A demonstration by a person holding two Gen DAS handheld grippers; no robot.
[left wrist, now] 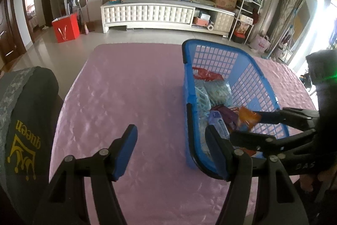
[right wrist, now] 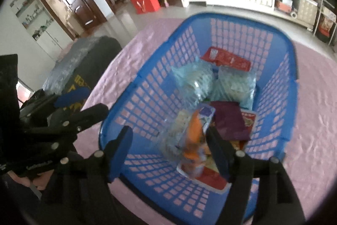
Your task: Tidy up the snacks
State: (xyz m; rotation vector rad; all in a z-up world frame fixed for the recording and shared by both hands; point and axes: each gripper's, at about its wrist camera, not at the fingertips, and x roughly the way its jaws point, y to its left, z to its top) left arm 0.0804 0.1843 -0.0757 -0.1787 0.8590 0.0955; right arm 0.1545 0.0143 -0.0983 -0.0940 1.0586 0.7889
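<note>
Right wrist view showed our right gripper (right wrist: 168, 153) over the near end of the blue basket (right wrist: 291, 69), its fingers spread wide. An orange snack packet (right wrist: 193, 140) sat between them, leaning against the right-hand finger, blurred, and from the wide gap we judged it released rather than held. It lay on top of other snacks in the basket: a purple packet (right wrist: 229, 121) just beside it, two pale blue bags (right wrist: 195, 81) further in, and a red packet (right wrist: 227, 60) at the far end.

In the left wrist view, our left gripper (left wrist: 170, 153) hovered above the pink tablecloth (left wrist: 126, 88), just beside the basket's near corner, its fingers well apart with nothing between them. No loose snack showed on the cloth in either view.

We took the step in hand to be the dropping of the orange packet into the basket. The next move, as we judged it, called for lifting the right gripper straight up and clear of the packet and rim without dragging it out, then checking for any snack left outside.
</note>
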